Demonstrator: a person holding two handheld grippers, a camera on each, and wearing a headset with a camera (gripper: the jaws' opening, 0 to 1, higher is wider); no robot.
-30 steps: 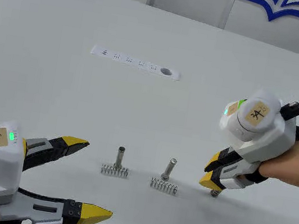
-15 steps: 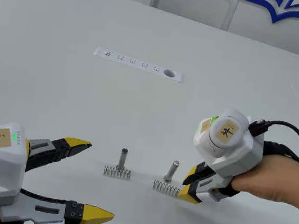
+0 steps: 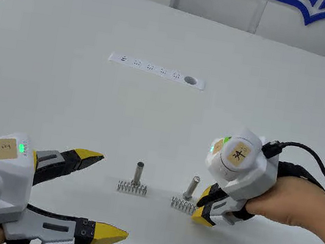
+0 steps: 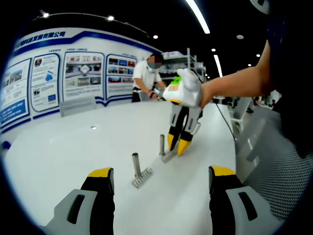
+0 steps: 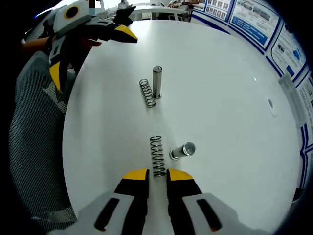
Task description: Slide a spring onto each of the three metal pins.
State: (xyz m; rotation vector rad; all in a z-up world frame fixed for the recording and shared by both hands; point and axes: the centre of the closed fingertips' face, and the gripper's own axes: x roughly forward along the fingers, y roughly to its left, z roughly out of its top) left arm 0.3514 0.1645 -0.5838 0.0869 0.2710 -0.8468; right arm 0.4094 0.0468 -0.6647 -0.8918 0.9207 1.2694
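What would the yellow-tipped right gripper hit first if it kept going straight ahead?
Most likely the small coiled metal spring lying on the white table, which starts right at the right gripper's tips. The short silver metal pin beside it sits just off that line.

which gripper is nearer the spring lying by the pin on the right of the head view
Right. The right gripper has its tips either side of the end of that spring; the left gripper hangs open well away, beyond the other pin.
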